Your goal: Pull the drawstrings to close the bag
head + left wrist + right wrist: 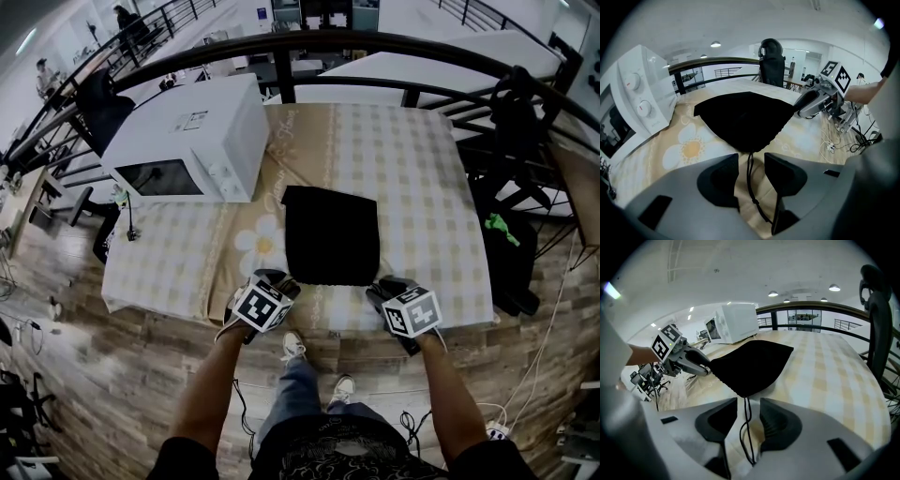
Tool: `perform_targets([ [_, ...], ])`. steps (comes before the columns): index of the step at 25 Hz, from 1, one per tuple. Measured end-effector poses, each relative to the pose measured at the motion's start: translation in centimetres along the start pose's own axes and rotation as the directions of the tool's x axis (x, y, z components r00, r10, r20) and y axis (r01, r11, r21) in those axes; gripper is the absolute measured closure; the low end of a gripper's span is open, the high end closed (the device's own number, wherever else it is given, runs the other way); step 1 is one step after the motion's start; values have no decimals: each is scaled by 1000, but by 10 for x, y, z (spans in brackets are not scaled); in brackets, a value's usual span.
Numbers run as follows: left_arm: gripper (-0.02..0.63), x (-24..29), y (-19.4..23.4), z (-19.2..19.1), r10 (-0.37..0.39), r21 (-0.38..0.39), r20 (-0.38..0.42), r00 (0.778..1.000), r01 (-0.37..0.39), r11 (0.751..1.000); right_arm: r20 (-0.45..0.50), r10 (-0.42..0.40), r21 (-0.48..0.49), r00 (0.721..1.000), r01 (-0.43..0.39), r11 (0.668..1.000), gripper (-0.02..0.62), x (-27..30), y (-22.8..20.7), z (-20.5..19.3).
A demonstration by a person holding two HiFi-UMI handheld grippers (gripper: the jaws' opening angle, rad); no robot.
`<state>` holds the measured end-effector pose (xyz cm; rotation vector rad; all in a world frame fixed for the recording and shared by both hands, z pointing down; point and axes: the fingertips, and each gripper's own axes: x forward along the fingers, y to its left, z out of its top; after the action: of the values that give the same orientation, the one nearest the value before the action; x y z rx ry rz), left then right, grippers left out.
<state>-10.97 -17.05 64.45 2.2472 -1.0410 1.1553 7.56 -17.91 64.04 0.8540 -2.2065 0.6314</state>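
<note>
No word or number reads clearly in front of you. The white box-shaped microwave oven (216,131) carries a small printed label (192,120) on its top, the lettering too small to make out. Cursive script (278,150) runs along the border of the beige checked tablecloth (412,169) beside the oven, too blurred to spell out. Black-and-white square markers (262,305) cover the cubes on your left gripper (279,279) and right gripper (382,286): patterns, not letters.
</note>
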Motion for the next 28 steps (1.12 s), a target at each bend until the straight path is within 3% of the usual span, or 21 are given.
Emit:
perform_targets([
  [9,454,0,3,-1,1,-16,-2,1000,-1,1000,-9,11,-5,1000,-11,1000,465,2,2,2],
  [20,560,0,4,-3,12,-17,-9,1000,-12,1000,-21,1,-12,1000,-1,1000,540,0,0,-2],
  [28,574,2,3,-6,9,-15,-18,1000,-10,1000,-20,-7,-14,1000,6,1000,563,1,0,-3],
])
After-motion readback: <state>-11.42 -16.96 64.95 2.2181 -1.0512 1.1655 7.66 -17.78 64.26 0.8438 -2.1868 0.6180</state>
